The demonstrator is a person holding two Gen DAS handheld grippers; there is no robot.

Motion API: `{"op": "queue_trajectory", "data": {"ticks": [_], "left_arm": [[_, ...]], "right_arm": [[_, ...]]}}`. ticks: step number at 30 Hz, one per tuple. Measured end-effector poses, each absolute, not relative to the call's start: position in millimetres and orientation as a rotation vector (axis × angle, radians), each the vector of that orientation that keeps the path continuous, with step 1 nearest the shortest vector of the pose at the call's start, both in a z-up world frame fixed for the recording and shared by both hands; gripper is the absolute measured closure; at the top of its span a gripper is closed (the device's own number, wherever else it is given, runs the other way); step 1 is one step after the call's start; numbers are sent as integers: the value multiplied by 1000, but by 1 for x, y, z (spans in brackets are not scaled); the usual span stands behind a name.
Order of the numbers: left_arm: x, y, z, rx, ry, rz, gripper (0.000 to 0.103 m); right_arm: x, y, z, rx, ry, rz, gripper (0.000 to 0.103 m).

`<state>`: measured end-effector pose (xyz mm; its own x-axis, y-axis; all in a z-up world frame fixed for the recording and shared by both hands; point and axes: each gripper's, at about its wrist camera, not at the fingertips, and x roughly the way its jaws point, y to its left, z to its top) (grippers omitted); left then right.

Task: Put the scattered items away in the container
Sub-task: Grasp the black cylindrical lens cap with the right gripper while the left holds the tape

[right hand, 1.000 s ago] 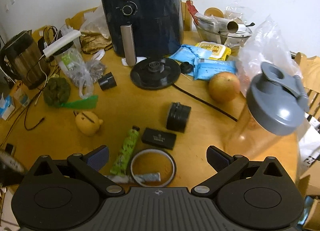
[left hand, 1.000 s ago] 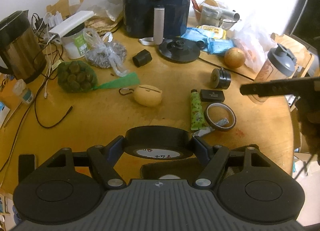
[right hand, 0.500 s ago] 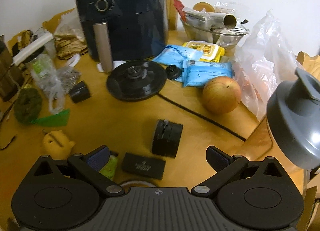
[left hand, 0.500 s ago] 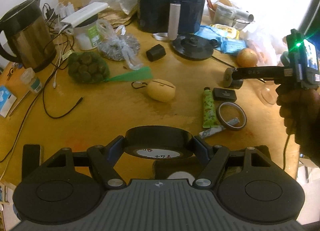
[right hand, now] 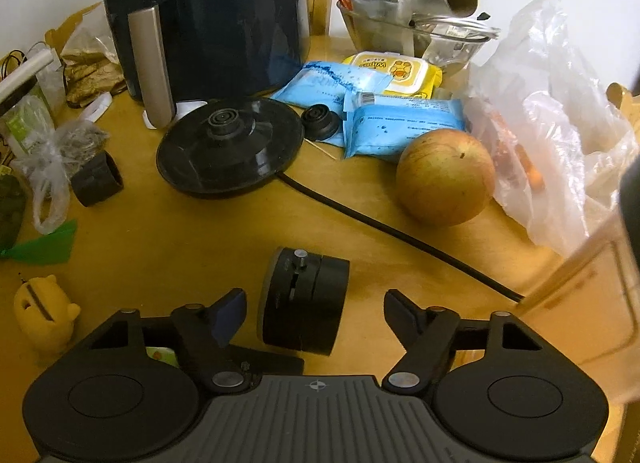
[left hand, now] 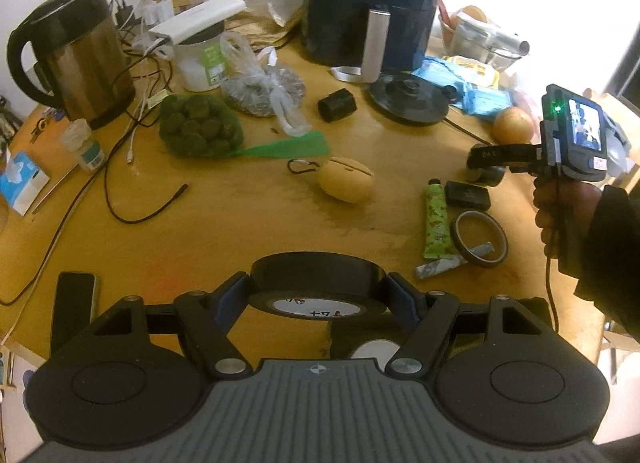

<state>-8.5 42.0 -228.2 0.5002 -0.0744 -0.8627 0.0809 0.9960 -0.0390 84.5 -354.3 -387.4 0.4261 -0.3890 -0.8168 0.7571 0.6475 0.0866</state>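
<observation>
My left gripper (left hand: 318, 295) is shut on a black tape roll (left hand: 318, 281), held above the table's near edge. A dark container (left hand: 362, 333) with a white round thing inside shows partly below it. My right gripper (right hand: 314, 309) is open, its fingers on either side of a black cylindrical adapter (right hand: 304, 307) that lies on the table; it also shows in the left wrist view (left hand: 486, 175). On the table lie a green tube (left hand: 436, 225), a small black box (left hand: 467, 195), a brown tape ring (left hand: 479, 237) and a yellow pouch (left hand: 346, 185).
An air fryer (left hand: 372, 3), a kettle (left hand: 76, 55), a kettle base (right hand: 230, 145), an apple (right hand: 446, 177), wipe packs (right hand: 404, 121), plastic bags (right hand: 552, 103), a net of green balls (left hand: 200, 127), cables (left hand: 120, 199) and a phone (left hand: 74, 305) crowd the wooden table.
My right gripper has moved forward and down to the black adapter, which now sits between its fingers. My left gripper has risen slightly, still holding the tape roll.
</observation>
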Motion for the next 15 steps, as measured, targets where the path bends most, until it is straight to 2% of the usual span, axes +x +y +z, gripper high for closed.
{"op": "queue_trajectory", "data": {"ticks": [6,8,15], "left_arm": [[-11,49,-227,-3,1041,-74,30],[-13,51,-226,-4,1042,-72,30],[-19,54,-226,-8,1045,-87,30]], "right_arm": [[93,-362,-399,512,886,-734,47],[95,-364,-401,522,886,-722,58],[98,-366,-398,507,898,-734,60]]}}
